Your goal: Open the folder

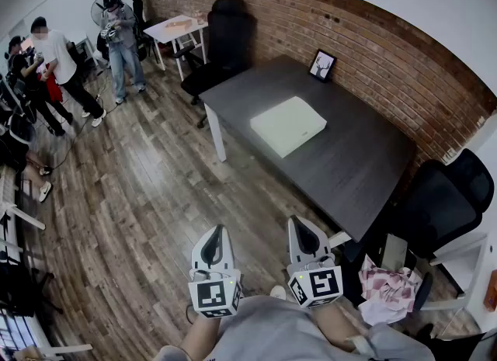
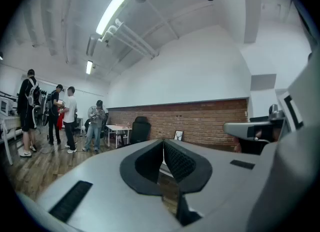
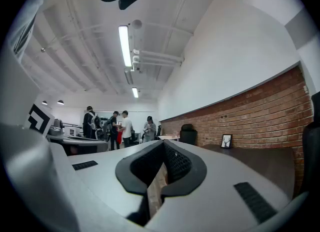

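A pale cream folder [image 1: 288,125] lies flat and closed on the dark grey desk [image 1: 365,173], well ahead of both grippers. My left gripper [image 1: 216,236] hangs over the wooden floor in front of the desk, its jaws shut and empty. Beside it, my right gripper [image 1: 300,230] is held near the desk's front corner, also shut on nothing. In the left gripper view the left gripper [image 2: 162,142] points level toward the desk and brick wall. The right gripper [image 3: 163,144] looks level along the brick wall in the right gripper view.
A framed deer picture [image 1: 322,65] leans on the brick wall at the desk's back. Black office chairs stand behind the desk [image 1: 225,37] and at its right [image 1: 446,204]. Several people [image 1: 58,68] stand at the far left near a white table [image 1: 177,29]. Pink cloth [image 1: 388,288] lies at lower right.
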Motion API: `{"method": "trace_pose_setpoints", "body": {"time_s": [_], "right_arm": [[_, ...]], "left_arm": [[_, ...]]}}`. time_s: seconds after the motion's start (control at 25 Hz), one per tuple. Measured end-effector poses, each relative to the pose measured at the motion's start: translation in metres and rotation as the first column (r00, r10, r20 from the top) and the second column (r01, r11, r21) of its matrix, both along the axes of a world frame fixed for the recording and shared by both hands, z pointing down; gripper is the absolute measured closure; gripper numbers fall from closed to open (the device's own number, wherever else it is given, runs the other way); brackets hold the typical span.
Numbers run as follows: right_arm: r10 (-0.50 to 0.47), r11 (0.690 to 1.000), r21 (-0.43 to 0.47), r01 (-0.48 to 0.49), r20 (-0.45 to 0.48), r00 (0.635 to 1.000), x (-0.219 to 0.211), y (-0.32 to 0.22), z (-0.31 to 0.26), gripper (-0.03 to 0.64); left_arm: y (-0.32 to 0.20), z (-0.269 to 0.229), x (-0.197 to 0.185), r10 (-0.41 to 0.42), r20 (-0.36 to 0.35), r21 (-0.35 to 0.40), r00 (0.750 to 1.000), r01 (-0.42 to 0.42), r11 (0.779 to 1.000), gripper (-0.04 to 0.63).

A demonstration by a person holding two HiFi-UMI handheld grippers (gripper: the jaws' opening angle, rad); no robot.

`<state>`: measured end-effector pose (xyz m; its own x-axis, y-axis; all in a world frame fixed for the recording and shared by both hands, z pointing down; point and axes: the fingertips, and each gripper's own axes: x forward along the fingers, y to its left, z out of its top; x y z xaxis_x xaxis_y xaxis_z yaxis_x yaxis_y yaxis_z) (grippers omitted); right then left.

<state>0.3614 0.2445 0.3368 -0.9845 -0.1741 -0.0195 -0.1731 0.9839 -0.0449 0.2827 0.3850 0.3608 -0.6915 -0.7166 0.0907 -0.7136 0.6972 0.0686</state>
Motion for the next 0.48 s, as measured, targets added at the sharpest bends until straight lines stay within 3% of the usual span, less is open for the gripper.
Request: {"method": "trace_pose_setpoints", "body": {"time_s": [0.48], "right_arm": [[0.015, 1.000, 0.009, -0.015, 0.004, 1.000, -0.003, 0.008, -0.001, 0.618]], "left_arm": [[0.012, -0.004, -0.003, -0.005, 0.006, 0.004, 1.000, 0.005, 1.000, 0.591]]}}
